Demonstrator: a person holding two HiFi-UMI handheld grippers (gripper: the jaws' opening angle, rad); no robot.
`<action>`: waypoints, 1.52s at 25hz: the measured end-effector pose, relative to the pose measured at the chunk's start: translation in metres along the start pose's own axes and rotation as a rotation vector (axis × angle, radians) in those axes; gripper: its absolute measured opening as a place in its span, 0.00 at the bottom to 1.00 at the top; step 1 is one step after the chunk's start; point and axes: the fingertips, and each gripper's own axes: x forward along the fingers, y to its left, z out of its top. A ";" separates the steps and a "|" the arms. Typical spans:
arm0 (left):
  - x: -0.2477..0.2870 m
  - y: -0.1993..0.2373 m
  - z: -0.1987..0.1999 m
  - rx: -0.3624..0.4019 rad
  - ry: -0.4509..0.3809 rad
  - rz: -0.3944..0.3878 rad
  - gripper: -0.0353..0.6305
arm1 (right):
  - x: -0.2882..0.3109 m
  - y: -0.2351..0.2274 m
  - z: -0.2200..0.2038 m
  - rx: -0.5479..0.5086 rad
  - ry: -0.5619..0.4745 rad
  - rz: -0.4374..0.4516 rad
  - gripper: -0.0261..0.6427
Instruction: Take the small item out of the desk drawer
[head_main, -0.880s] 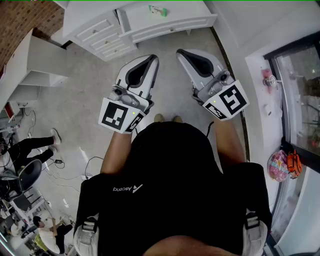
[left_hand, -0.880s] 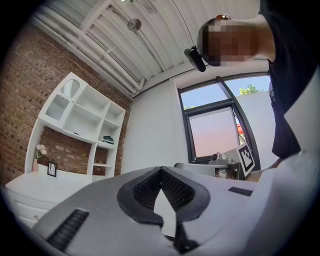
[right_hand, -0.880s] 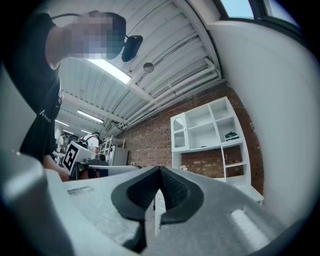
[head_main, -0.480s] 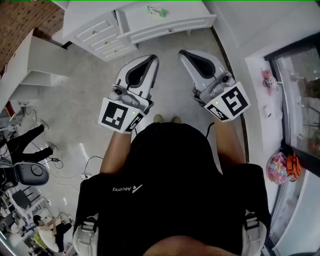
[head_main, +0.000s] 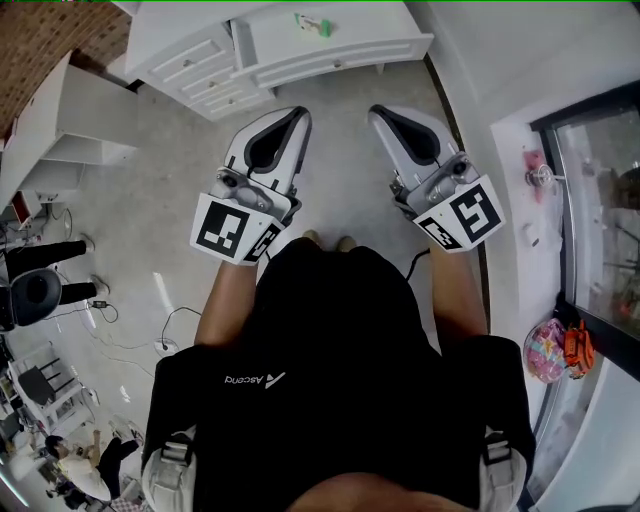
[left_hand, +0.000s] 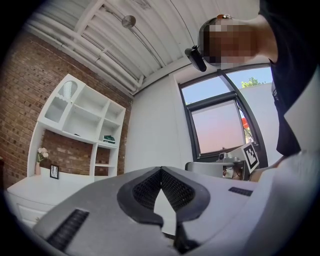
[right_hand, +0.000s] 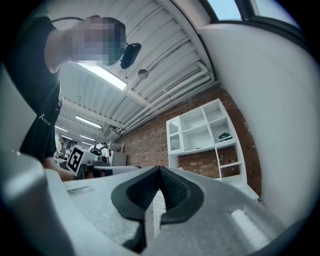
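A white desk (head_main: 340, 35) with shut drawers (head_main: 195, 62) stands at the top of the head view. A small green item (head_main: 314, 22) lies on its top. My left gripper (head_main: 290, 115) and right gripper (head_main: 385, 112) are held side by side above the floor, pointing at the desk and short of it. Both are shut with nothing between the jaws. In the left gripper view the left gripper (left_hand: 161, 169) has its tips together, with the desk (left_hand: 30, 192) and its white shelf unit (left_hand: 80, 125) beyond. The right gripper (right_hand: 160, 167) is closed the same way.
A white shelf block (head_main: 70, 130) stands at the left by a brick wall. A window (head_main: 600, 200) and sill run down the right, with a colourful bag (head_main: 548, 348) below. Cables (head_main: 170, 330) and a chair (head_main: 35, 295) lie at the left.
Both grippers have spread slightly apart, the right one shifting right and the left one shifting left. The person in black at the left edge has moved away.
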 end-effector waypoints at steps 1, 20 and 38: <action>0.003 0.000 0.000 0.003 0.000 0.005 0.05 | -0.001 -0.004 0.000 -0.001 0.002 0.002 0.04; 0.065 0.075 -0.018 0.014 -0.048 0.014 0.05 | 0.055 -0.078 -0.027 -0.098 0.082 -0.003 0.04; 0.170 0.291 -0.064 -0.035 -0.025 -0.018 0.05 | 0.280 -0.212 -0.120 -0.200 0.332 0.013 0.04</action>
